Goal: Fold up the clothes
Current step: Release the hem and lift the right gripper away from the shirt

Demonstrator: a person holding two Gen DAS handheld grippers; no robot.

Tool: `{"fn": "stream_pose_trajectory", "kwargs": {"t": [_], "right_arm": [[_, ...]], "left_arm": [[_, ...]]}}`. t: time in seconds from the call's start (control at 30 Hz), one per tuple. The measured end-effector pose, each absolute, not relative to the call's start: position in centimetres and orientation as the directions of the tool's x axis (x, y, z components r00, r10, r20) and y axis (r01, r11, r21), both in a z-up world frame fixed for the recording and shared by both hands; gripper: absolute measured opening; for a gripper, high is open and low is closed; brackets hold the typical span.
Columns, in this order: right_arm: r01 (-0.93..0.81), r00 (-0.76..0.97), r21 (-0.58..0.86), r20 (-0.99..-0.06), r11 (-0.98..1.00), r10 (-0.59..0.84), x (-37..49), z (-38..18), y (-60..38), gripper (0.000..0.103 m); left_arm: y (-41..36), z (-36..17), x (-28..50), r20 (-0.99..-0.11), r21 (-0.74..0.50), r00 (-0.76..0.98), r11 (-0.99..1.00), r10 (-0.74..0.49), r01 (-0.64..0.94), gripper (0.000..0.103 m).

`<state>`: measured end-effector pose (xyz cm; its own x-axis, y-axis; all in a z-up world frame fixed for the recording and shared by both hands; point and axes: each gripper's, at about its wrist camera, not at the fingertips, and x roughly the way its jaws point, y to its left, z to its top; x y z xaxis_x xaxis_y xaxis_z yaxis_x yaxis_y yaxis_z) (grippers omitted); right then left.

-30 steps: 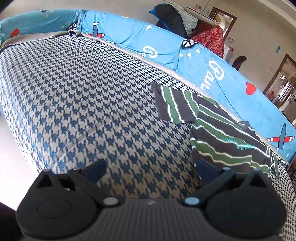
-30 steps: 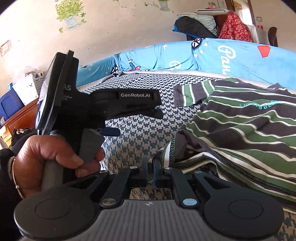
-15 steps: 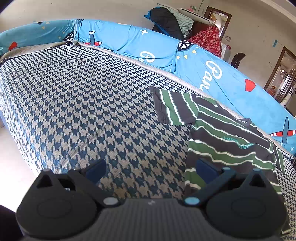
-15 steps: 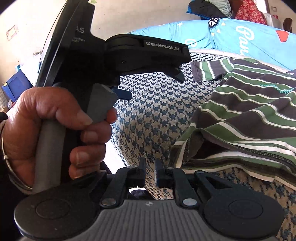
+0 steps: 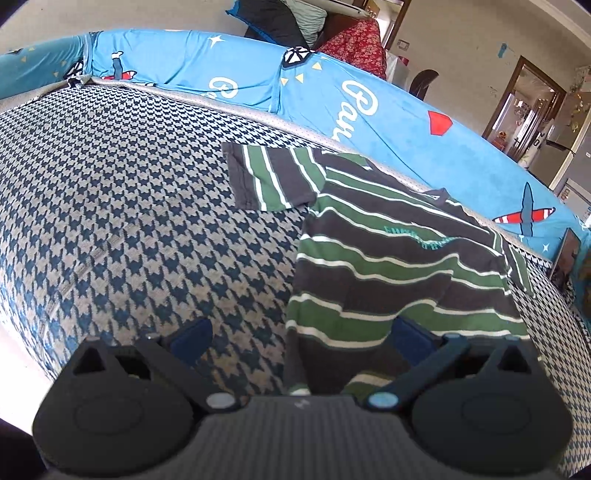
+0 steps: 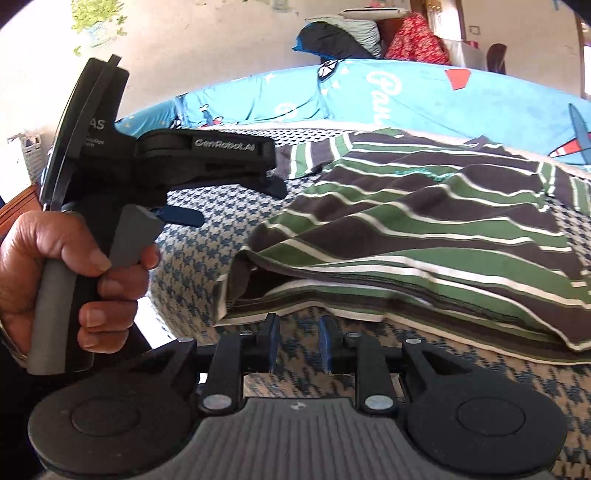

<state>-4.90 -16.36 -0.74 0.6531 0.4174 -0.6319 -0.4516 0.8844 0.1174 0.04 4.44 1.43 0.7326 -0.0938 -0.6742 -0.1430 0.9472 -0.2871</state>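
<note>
A green, dark brown and white striped T-shirt [image 5: 388, 258] lies spread on the houndstooth bed cover [image 5: 129, 206], one sleeve [image 5: 269, 177] out to the left. My left gripper [image 5: 301, 334] is open, and the shirt's lower left corner lies between its fingers. In the right wrist view the shirt [image 6: 424, 229] has its hem lifted in a loose fold just beyond my right gripper [image 6: 299, 339]. That gripper stands narrowly open with only bed cover between its blue pads. A hand [image 6: 74, 266] holds the left gripper [image 6: 236, 205] to the left of the shirt.
A bright blue printed cover [image 5: 332, 96] runs along the far side of the bed. Pillows and red cloth [image 5: 332, 33] are piled behind it. The bed's near edge [image 5: 22, 332] drops to the floor at the left. A doorway [image 5: 524, 96] is at the far right.
The left gripper has moved right until the shirt's corner sits between its fingers. The right gripper's fingers, shut before, have parted, and the hem lies free ahead of them.
</note>
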Motion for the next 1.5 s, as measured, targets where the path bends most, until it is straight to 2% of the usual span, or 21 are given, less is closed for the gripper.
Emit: {"fn": "stream_pose_trajectory", "kwargs": {"t": [0.27,0.6,0.67,0.73,0.93,1.3,1.5], "right_arm": [[-0.230,0.770,0.081,-0.595,0.970,0.232,-5.5,0.1,-22.6,0.023],[0.064,0.835,0.074,-0.550,0.995,-0.013,-6.8,1.1,-30.5,0.023],[0.096,0.836,0.068,-0.547,0.993,-0.044,-6.7,1.1,-31.1,0.028],[0.108,0.830,0.070,-0.555,0.992,-0.051,-6.5,0.8,-31.3,0.034],[0.128,0.823,0.067,-0.564,0.990,-0.068,-5.4,0.0,-31.5,0.034],[0.165,0.812,0.144,-0.582,0.976,-0.051,-3.8,-1.3,-32.8,0.034],[0.169,0.815,0.148,-0.577,0.974,-0.054,-3.4,-1.5,-32.8,0.016]], "left_arm": [[2.4,0.4,0.8,-0.697,-0.284,0.709,0.949,-0.106,-0.137,0.103],[1.3,0.0,1.2,-0.707,-0.277,0.700,0.950,-0.100,-0.144,0.103],[1.2,0.0,1.2,-0.709,-0.276,0.699,0.950,-0.099,-0.145,0.103],[1.1,0.0,1.2,-0.710,-0.273,0.697,0.951,-0.098,-0.144,0.103],[1.2,-0.1,1.1,-0.713,-0.264,0.695,0.954,-0.092,-0.144,0.103],[1.3,-0.5,1.3,-0.727,-0.262,0.680,0.952,-0.088,-0.156,0.103],[1.9,-0.8,1.5,-0.737,-0.279,0.670,0.942,-0.086,-0.186,0.103]]}}
